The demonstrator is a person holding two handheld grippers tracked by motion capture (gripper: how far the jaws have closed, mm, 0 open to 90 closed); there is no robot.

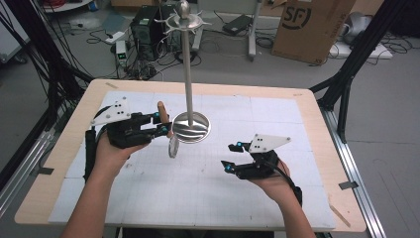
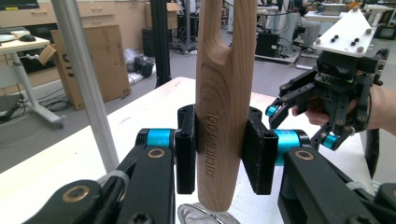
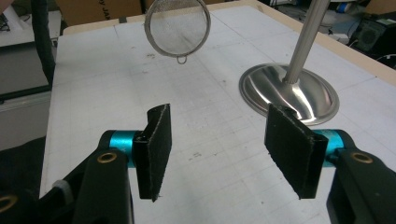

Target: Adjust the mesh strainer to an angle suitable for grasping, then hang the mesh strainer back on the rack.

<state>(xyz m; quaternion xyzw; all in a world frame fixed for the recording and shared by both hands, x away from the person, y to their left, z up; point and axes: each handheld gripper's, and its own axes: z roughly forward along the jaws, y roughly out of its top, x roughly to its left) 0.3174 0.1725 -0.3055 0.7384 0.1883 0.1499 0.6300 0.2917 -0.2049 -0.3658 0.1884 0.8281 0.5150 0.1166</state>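
A white gridded mat (image 1: 208, 193) covers the wooden table (image 1: 59, 148); cardboard boxes (image 1: 309, 27) and cables lie on the floor beyond. My left gripper (image 2: 219, 149) is clenched on the wooden handle (image 2: 224, 107) of a mesh strainer (image 1: 174, 147), held upright just beside the steel stand (image 1: 190, 126), its sieve hanging above the mat. My right gripper (image 3: 229, 149) stands released, jaws well apart and nothing between them, near the stand's base.
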